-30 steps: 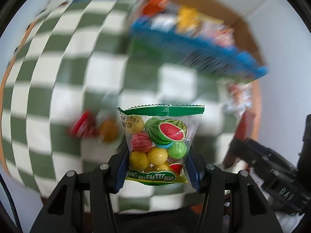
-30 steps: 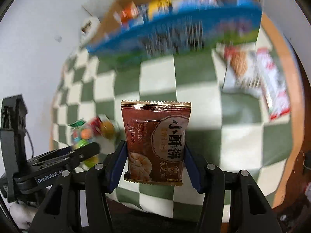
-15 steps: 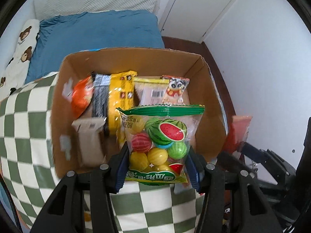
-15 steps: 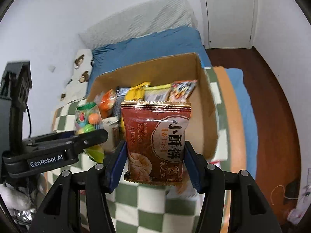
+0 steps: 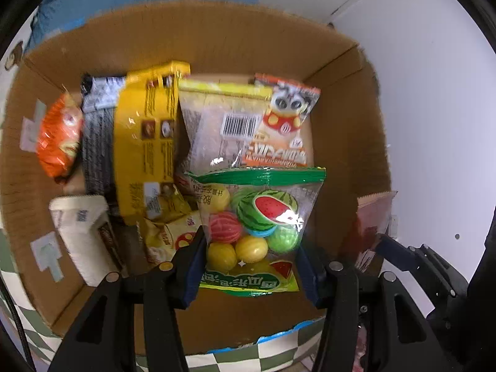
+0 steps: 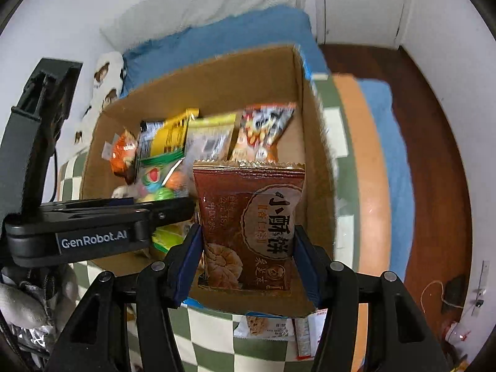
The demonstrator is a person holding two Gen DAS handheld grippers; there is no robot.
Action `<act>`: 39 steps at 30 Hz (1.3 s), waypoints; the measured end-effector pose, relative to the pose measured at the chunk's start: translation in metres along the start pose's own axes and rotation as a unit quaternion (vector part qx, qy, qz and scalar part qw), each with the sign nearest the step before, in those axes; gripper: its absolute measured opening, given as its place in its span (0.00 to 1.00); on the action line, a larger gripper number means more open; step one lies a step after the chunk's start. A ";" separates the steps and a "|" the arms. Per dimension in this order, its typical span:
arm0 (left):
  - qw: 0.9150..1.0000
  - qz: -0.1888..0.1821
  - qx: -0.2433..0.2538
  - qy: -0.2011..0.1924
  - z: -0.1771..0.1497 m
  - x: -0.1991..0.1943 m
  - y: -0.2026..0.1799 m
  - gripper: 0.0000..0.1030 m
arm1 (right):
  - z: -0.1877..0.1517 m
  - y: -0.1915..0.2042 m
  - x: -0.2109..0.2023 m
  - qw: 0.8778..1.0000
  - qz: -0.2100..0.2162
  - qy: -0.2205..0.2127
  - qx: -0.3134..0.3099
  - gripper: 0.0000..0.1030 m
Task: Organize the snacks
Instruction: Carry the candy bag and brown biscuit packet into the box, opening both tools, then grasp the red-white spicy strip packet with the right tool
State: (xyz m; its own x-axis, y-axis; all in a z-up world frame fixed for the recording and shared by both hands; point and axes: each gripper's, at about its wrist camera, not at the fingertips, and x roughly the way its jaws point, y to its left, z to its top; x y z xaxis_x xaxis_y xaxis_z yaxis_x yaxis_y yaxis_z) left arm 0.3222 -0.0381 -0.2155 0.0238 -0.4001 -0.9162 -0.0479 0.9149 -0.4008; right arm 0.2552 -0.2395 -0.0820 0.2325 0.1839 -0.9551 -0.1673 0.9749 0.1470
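Note:
My left gripper (image 5: pixel 249 266) is shut on a clear bag of fruit-shaped gummies (image 5: pixel 257 226) with green trim, held over the inside of an open cardboard box (image 5: pixel 347 142). My right gripper (image 6: pixel 246 260) is shut on a brown biscuit packet (image 6: pixel 248 226), held over the near right part of the same box (image 6: pixel 316 167). The left gripper arm (image 6: pixel 93 220) reaches into the box from the left in the right wrist view, with the gummy bag (image 6: pixel 158 179) in it. The brown packet's edge (image 5: pixel 372 217) shows at the box's right wall in the left wrist view.
The box holds several snacks: an orange bag (image 5: pixel 60 139), a yellow packet (image 5: pixel 145 136), a cartoon packet (image 5: pixel 279 130), a white pack (image 5: pixel 83 235). The box stands on a green-checked cloth (image 6: pixel 210 331). Loose packets (image 6: pixel 269 328) lie in front of it. A blue bed (image 6: pixel 223 34) is behind.
Both grippers have moved from above the checked cloth to over the box and closer down into it, each still holding its packet.

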 end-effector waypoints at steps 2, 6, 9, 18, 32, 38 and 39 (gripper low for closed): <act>1.000 -0.004 0.003 0.000 0.000 0.002 0.000 0.53 | 0.002 -0.002 0.010 1.000 -0.005 0.021 0.002 0.67; 1.000 0.009 0.008 -0.026 0.001 -0.007 -0.001 0.83 | 0.000 -0.003 0.014 0.999 -0.017 0.027 0.004 0.87; 0.999 0.015 0.010 -0.047 -0.006 -0.017 0.002 0.87 | -0.001 -0.005 0.014 0.999 -0.021 0.026 0.008 0.90; 0.986 0.069 0.027 -0.151 -0.027 -0.066 0.008 0.92 | -0.007 0.003 -0.002 0.999 -0.038 -0.005 0.005 0.91; 0.948 0.127 0.033 -0.290 -0.117 -0.121 0.017 0.92 | -0.060 0.034 -0.067 0.989 -0.073 -0.127 -0.022 0.96; 0.935 0.140 0.035 -0.323 -0.159 -0.139 0.014 0.92 | -0.089 0.041 -0.094 0.986 -0.062 -0.155 -0.019 0.97; 0.934 0.141 0.036 -0.327 -0.164 -0.141 0.013 0.92 | -0.092 0.042 -0.097 0.985 -0.061 -0.159 -0.019 0.97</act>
State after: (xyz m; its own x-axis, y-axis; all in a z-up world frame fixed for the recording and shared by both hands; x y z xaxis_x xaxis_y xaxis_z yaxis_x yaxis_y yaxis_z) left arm 0.1541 0.0219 -0.0917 0.6264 -0.0463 -0.7781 -0.0784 0.9894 -0.1220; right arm 0.1371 -0.2279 -0.0067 0.5413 0.1020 -0.8347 -0.1543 0.9878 0.0206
